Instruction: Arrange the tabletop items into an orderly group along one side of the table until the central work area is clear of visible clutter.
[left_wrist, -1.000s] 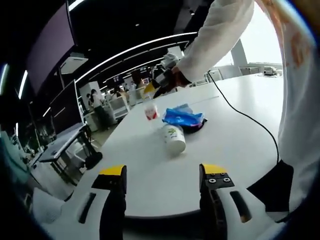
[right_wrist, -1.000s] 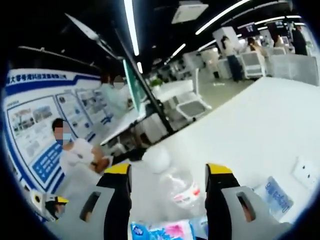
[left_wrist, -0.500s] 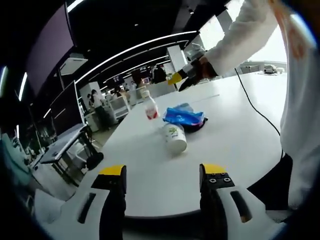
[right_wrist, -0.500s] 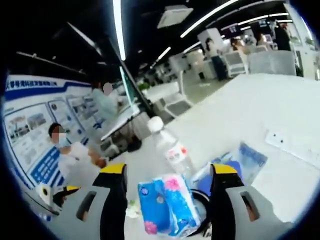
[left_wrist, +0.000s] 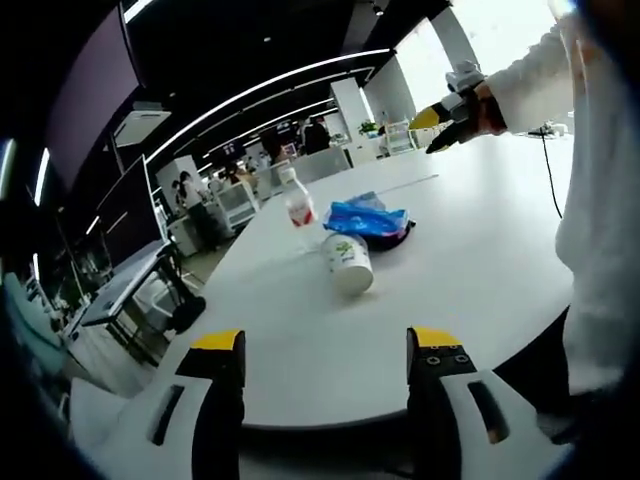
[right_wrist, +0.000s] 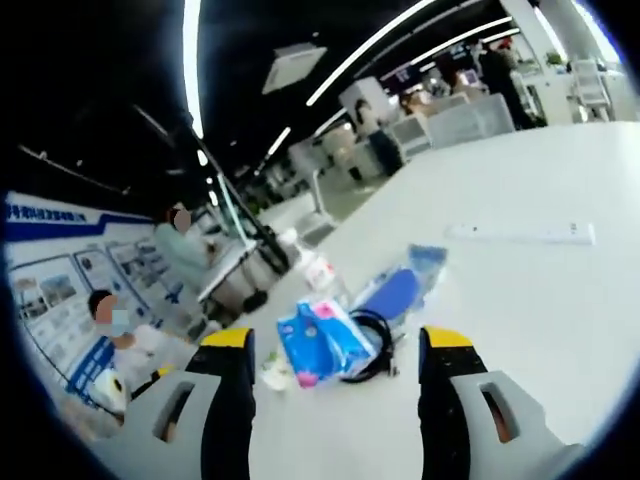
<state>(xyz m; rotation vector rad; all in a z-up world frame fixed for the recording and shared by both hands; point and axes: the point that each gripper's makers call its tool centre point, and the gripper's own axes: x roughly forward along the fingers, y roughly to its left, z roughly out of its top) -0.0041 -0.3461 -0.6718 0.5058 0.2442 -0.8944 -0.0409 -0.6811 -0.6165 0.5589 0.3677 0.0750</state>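
A small clear bottle (left_wrist: 296, 206) with a red label stands upright on the white table (left_wrist: 470, 280). Next to it lie a blue tissue pack (left_wrist: 366, 221) and a white paper cup (left_wrist: 348, 266) on its side. My left gripper (left_wrist: 325, 345) hangs open at the near table edge, nothing between its jaws. A hand holds my right gripper (left_wrist: 446, 106) high above the far side. In the right gripper view my right gripper (right_wrist: 338, 345) is open. The tissue pack (right_wrist: 322, 340), a black cable coil (right_wrist: 378, 338), a blue pouch (right_wrist: 396, 291) and the bottle (right_wrist: 316, 271) lie beyond it.
A white power strip (right_wrist: 520, 233) lies on the table to the right of the group. A black cable (left_wrist: 548, 168) trails over the far side. The person's white sleeve (left_wrist: 600, 220) fills the right. Desks and people stand beyond the table.
My right gripper has let go of the bottle and drawn back and up from it. The bottle now stands alone beside the tissue pack. My left gripper has barely shifted.
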